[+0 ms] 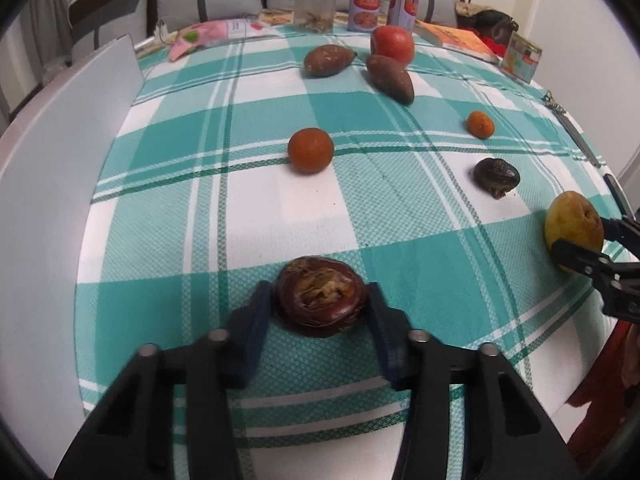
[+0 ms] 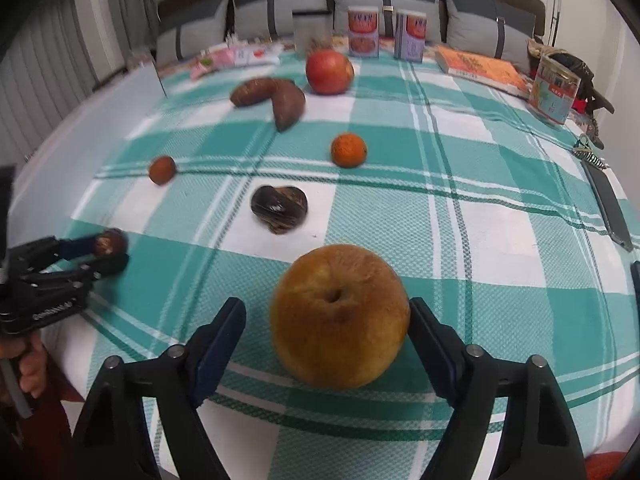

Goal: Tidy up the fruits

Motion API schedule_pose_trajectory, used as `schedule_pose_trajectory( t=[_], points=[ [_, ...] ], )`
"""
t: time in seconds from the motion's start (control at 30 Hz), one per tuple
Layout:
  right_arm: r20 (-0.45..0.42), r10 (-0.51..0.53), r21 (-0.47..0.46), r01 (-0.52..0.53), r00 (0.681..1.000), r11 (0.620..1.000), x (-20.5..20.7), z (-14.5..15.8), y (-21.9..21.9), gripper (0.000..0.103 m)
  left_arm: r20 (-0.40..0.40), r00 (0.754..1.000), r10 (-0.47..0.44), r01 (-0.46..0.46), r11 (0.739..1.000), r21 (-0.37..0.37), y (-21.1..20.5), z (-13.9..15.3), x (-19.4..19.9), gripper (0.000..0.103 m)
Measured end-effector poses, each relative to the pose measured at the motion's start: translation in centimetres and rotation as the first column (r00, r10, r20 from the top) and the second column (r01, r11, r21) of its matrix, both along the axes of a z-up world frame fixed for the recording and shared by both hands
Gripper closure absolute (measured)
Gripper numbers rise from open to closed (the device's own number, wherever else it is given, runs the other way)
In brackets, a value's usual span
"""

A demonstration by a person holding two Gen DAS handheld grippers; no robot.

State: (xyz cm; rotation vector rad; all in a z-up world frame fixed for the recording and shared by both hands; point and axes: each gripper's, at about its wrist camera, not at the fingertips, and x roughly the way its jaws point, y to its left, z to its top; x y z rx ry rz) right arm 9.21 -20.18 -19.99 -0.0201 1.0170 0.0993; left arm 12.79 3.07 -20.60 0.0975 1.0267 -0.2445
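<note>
My left gripper [image 1: 320, 300] is shut on a dark brown shrivelled fruit [image 1: 320, 300] low over the checked tablecloth [image 1: 400, 240]; it also shows in the right wrist view [image 2: 110, 242]. My right gripper [image 2: 326, 320] has its jaws around a yellow-brown pear [image 2: 340, 316] that rests on the cloth; the right finger touches it, the left stands a little off. The pear shows in the left wrist view [image 1: 574, 228] too. On the cloth lie two oranges [image 1: 310, 150] [image 1: 480, 124], another dark fruit [image 1: 496, 176], two brown oblong fruits [image 1: 328, 60] [image 1: 390, 78] and a red apple [image 1: 392, 44].
At the far edge stand a clear jar [image 1: 314, 6], two cans [image 1: 364, 6], a book [image 1: 456, 38] and a tin [image 1: 522, 56]. A white board [image 1: 60, 140] lies along the left. Keys and a dark flat object [image 2: 608, 200] lie at the right edge.
</note>
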Motion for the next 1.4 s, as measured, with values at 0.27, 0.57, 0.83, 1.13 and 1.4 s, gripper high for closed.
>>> schedule_pose_trajectory(
  t=[0.27,0.57,0.83,1.13,1.4],
  points=[
    [-0.262,0.017,0.071,0.002,0.965,0.997,3.1,0.6,-1.4,0.038,-0.229,0.973,-0.009,-0.008,0.997,-0.076,1.2,1.5,2.2,0.058],
    [-0.190,0.168,0.276,-0.111,0.967,0.955,5.1,10.9,3.7,0.038,-0.159,0.986,0.042,-0.072,0.979,-0.188,8.2,13.4,2.4,0.058],
    [-0.015,0.464,0.343,-0.431,0.886,0.834,8.0,21.8,22.3,0.038,-0.023,0.969,0.248,-0.248,0.957,-0.151,21.7,23.5,3.1,0.057],
    [-0.060,0.614,0.275,-0.579,0.787,0.768,11.4,17.4,40.7,0.038,-0.153,0.863,0.482,-0.497,0.863,-0.084,33.3,15.0,4.5,0.057],
    [-0.221,0.619,0.174,-0.594,0.754,0.786,13.0,7.1,47.1,0.038,-0.306,0.784,0.540,-0.564,0.826,0.010,36.1,4.6,5.9,0.057]
  ],
)
